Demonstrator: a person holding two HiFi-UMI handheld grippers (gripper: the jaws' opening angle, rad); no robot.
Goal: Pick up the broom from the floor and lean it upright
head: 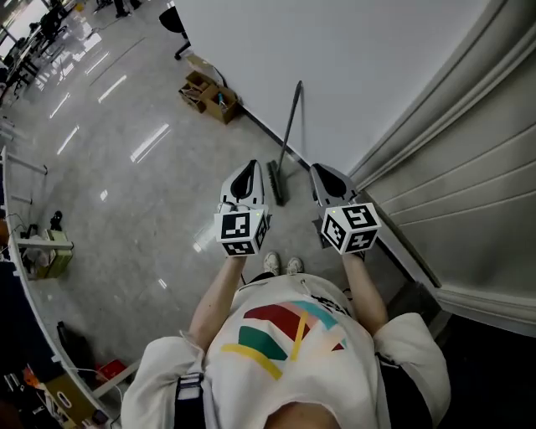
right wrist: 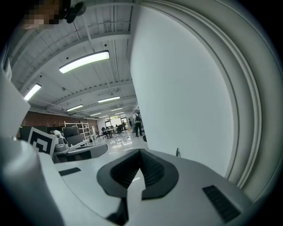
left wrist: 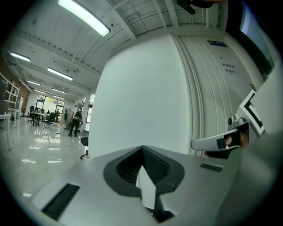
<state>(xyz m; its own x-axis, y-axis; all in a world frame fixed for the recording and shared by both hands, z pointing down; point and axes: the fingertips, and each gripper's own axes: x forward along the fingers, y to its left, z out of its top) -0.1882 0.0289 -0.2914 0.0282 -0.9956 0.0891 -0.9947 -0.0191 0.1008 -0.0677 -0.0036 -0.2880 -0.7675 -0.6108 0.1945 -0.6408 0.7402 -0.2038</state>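
One long-handled dark grey broom (head: pixel 287 138) stands propped against the white wall panel (head: pixel 335 67). Its head sits on the glossy grey floor (head: pixel 151 193) at the foot of that panel, and its handle slants up to touch the panel's face. By my reading the floor bears the weight and the panel stops the handle tipping, so the leaning called for looks done.

There are two tools. The left hand-held gripper (head: pixel 246 167) and the right hand-held gripper (head: pixel 322 171) are raised side by side in front of the person's chest. Both point toward the panel, on either side of the broom's head and apart from it. In the left gripper view the ribbed pads of the left hand-held gripper (left wrist: pixel 142 152) meet with nothing between them. In the right gripper view the right hand-held gripper (right wrist: pixel 140 154) is likewise closed on nothing. Holding them up and clear probably keeps them from knocking the handle; a nudge there could send it sliding along the panel.

One open brown cardboard box (head: pixel 207 94) sits at the panel's base, further along from the broom. One black office chair (head: pixel 174 21) is near the panel's far end. One grey ribbed shutter (head: pixel 469 167) adjoins the panel on the person's right. Two pale shoes (head: pixel 272 263) face the panel, just short of the broom's head.
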